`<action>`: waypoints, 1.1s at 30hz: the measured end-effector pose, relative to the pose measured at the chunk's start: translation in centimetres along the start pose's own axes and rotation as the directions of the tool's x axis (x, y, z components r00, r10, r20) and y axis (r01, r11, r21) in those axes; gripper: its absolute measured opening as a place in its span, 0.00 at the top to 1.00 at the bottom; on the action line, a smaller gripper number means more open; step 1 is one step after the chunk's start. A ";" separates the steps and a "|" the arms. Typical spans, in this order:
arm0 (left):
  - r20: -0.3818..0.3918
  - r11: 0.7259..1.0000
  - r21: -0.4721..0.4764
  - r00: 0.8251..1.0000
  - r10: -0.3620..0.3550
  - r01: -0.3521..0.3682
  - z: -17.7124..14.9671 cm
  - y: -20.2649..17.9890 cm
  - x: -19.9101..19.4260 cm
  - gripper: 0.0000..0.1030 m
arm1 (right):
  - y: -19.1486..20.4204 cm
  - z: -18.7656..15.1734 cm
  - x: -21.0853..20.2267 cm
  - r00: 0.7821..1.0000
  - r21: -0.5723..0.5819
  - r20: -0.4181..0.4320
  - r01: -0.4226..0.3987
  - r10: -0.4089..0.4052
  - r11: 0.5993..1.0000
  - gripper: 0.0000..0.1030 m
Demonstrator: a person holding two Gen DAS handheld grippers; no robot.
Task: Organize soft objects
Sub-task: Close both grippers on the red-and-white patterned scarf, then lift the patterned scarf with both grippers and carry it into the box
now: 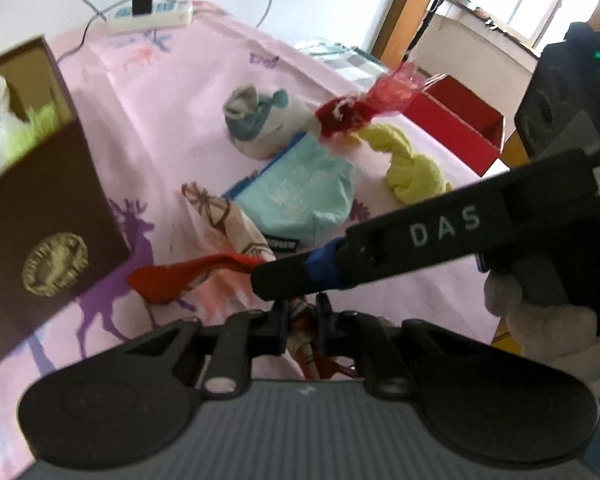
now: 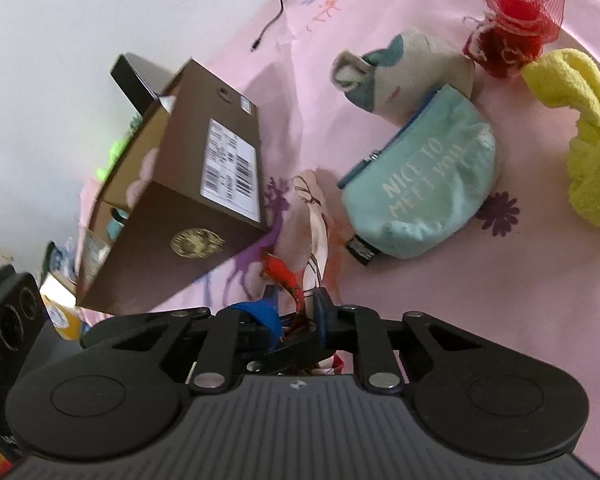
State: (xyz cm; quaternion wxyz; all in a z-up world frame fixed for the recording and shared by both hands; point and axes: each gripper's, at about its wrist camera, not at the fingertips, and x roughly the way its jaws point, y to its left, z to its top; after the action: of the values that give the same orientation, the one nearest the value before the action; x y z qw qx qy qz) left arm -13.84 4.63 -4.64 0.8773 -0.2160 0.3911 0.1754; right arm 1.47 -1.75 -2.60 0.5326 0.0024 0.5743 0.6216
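Dark brown cardboard box (image 2: pixel 204 184) is blocking left of the right gripper (image 2: pixel 296 312); mint fabric zip pouch (image 2: pixel 424 184) is crowding fwd-right. Pink printed tablecloth (image 2: pixel 480 300) is lying bare to the right, w/ room to pass.

Patterned cream-and-red scarf (image 1: pixel 224 232), crumpled beside teal pouch (image 1: pixel 300 188), seemingly gripper-pinched.

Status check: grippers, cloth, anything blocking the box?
Left gripper and right gripper both shut on patterned cloth. Cloth lifted beside brown box. Teal pouch close behind.
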 end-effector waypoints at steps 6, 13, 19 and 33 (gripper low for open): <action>0.094 0.998 0.060 0.996 0.000 -0.005 0.8 -0.1 -3.9 0.92 | 2.3 0.4 -2.1 0.995 -0.015 0.064 -0.071 0.072 0.997 1.00; 0.260 0.991 0.126 0.965 0.014 -0.048 3.3 0.9 -9.9 0.92 | 7.2 2.5 -4.7 0.967 -0.093 0.180 -0.167 0.182 0.982 1.00; 0.386 0.977 0.164 0.920 0.061 -0.134 5.4 3.2 -14.3 0.92 | 12.4 5.3 -4.6 0.932 -0.210 0.243 -0.220 0.269 0.953 1.00; 0.284 0.981 0.052 0.944 0.165 -0.187 5.9 12.5 -11.5 0.92 | 16.0 7.7 6.0 0.970 -0.300 0.182 -0.100 0.160 0.949 1.00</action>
State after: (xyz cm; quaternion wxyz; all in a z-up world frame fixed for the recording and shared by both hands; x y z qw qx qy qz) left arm -23.49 16.60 4.65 0.9122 -0.1187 0.2881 0.2662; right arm -6.91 11.38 7.81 0.5409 0.0265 0.4186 0.7290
